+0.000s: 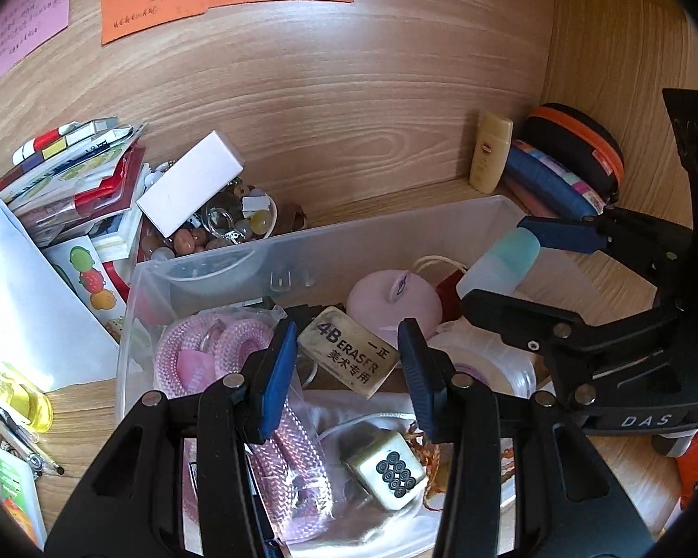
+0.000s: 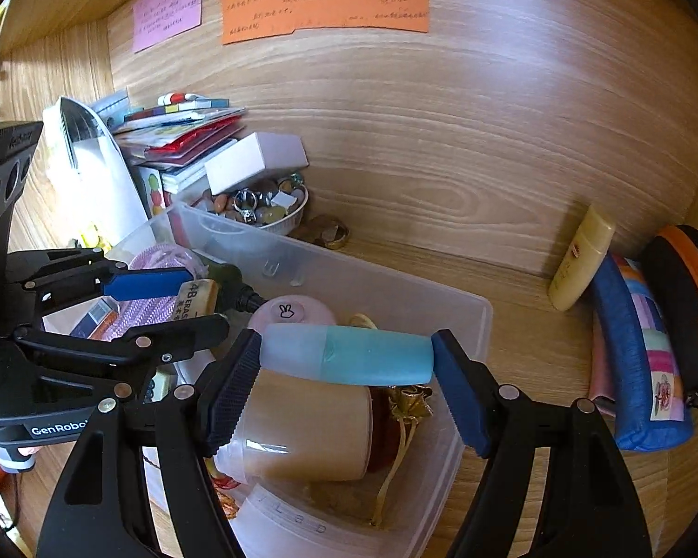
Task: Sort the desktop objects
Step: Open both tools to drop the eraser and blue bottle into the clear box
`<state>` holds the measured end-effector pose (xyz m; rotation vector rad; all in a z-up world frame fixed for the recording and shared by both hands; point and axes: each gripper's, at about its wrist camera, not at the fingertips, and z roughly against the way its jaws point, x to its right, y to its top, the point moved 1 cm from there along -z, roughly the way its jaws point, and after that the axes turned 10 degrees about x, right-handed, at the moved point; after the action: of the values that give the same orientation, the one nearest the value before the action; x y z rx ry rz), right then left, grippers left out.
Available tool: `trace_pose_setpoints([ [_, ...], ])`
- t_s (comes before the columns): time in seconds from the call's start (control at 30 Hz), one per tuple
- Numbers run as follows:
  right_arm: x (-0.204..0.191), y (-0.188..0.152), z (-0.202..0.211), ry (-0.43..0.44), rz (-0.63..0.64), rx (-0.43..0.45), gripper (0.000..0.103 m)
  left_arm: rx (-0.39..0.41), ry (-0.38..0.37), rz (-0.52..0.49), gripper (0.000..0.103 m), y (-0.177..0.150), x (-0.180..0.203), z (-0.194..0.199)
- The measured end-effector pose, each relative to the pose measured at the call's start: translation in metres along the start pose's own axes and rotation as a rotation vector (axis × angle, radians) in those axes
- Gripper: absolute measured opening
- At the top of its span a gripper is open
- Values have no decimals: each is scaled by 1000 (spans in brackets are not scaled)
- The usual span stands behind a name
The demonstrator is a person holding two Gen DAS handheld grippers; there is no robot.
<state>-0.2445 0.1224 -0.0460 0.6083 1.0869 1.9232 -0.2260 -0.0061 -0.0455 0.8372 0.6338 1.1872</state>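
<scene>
The left tongs (image 1: 349, 362) are nearest, clenched on an eraser (image 1: 349, 357) printed "4B ERASER", held by its ends over the clear plastic bin (image 1: 302, 251). The right tongs (image 2: 346, 355) grasp a small blue-capped bottle (image 2: 346, 354) lengthwise, also above the bin, toward its right end.

Much inside the bin is half covered: a pink rope (image 1: 256, 344) in a plastic bag runs under the left tongs, a mahjong tile (image 1: 388, 476) lies near the front, and a pink round case (image 1: 395, 302) sits behind the eraser. A roll of tape (image 1: 484, 362) is partly hidden by the tongs.

The wooden counter (image 2: 512, 335) meets a wood-grain wall with orange (image 2: 325, 4), green and pink notes whose writing is too small to read. At the counter's back left stand a bowl of beads (image 2: 265, 209) under a white box (image 2: 256, 160) and stacked books (image 2: 181, 135); at the back right, a yellow tube (image 2: 579, 258), a blue pouch (image 2: 637, 353) and a black-and-orange case (image 2: 684, 307).

Both tongs tilt downward.
</scene>
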Motion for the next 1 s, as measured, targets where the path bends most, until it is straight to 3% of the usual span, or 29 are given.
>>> trace_pose_setpoints([
  [0.63, 0, -1, 1, -2, 7, 9, 72, 4, 21, 8, 45, -3, -5, 3],
  [0.7, -1, -1, 1, -2, 10, 11, 72, 10, 23, 10, 47, -2, -6, 4],
  [0.77, -1, -1, 1, -2, 13, 12, 73, 18, 31, 14, 59, -2, -7, 6],
  [0.83, 0, -1, 1, -8, 13, 16, 78, 30, 43, 16, 61, -1, -9, 8],
  [1.0, 0, -1, 1, -3, 8, 17, 79, 39, 45, 24, 64, 1, -10, 12],
])
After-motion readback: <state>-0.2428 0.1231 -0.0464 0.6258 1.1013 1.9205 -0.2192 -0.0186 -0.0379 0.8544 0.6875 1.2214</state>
